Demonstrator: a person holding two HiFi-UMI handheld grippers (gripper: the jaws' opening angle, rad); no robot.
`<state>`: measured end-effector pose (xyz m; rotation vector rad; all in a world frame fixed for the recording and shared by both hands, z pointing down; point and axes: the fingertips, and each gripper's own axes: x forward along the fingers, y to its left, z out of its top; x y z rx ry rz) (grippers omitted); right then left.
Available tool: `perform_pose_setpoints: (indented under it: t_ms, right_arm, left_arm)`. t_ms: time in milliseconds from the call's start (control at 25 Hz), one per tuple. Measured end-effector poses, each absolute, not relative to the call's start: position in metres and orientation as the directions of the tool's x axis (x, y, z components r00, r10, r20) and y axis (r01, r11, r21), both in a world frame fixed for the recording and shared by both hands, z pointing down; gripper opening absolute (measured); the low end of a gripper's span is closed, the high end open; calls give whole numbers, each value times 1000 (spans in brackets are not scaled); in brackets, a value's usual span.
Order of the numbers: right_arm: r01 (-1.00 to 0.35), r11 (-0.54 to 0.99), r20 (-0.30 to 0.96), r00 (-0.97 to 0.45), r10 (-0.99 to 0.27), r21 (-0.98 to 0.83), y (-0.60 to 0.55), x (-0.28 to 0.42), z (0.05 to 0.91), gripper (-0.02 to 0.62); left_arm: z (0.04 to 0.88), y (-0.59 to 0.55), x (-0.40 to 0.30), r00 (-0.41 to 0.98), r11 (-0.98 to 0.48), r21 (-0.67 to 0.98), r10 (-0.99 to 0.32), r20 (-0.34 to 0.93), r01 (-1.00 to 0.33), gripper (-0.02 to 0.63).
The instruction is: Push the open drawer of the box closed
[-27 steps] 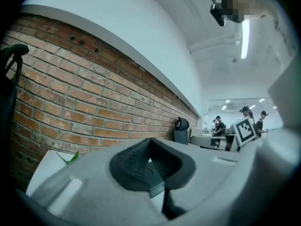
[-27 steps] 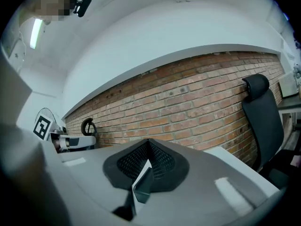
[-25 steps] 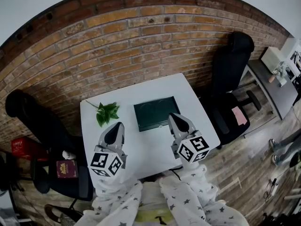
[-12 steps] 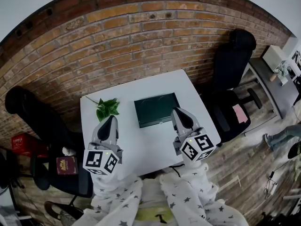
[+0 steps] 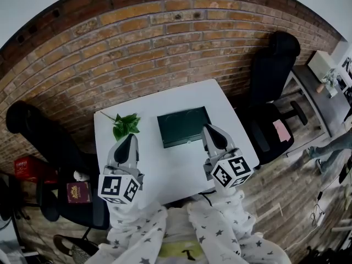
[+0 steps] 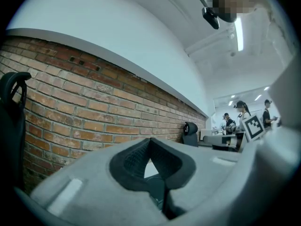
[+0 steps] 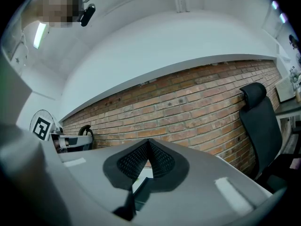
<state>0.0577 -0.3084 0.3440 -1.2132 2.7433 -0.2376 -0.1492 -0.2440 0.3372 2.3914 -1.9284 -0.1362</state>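
In the head view a flat dark green box [image 5: 183, 125] lies at the middle of the white table [image 5: 165, 175], with a small notch at its near edge. Whether its drawer stands out I cannot tell from here. My left gripper [image 5: 132, 138] hovers over the table left of the box, below a sprig of green leaves [image 5: 125, 126]. The right gripper [image 5: 209, 128] has its tip at the box's near right corner. Both grippers point level toward the brick wall [image 5: 165, 48]. The left gripper [image 6: 149, 140] and the right gripper [image 7: 148, 141] are shut, nothing between the pads.
Black office chairs stand at the table's left [image 5: 33, 136] and right [image 5: 272, 92]. A red-brown book [image 5: 78, 195] lies on the left chair's seat. A grey desk [image 5: 322, 100] and a passing person's leg [image 5: 330, 144] are at the far right.
The left gripper rose slightly and shifted left early in the second, then held still. The right gripper stayed by the box's corner, still shut.
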Motion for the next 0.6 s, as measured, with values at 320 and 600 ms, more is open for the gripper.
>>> perform_pose_setpoints:
  t_ms: [320, 600]
  right_arm:
    - [-740, 644, -57, -647, -760, -193, -311, 65, 343, 8]
    - [-748, 637, -53, -640, -767, -184, -312, 69, 344, 8]
  left_arm:
    - [339, -246, -149, 205, -205, 75, -979, -11, -976, 2]
    - [341, -247, -149, 198, -198, 80, -980, -5, -977, 2]
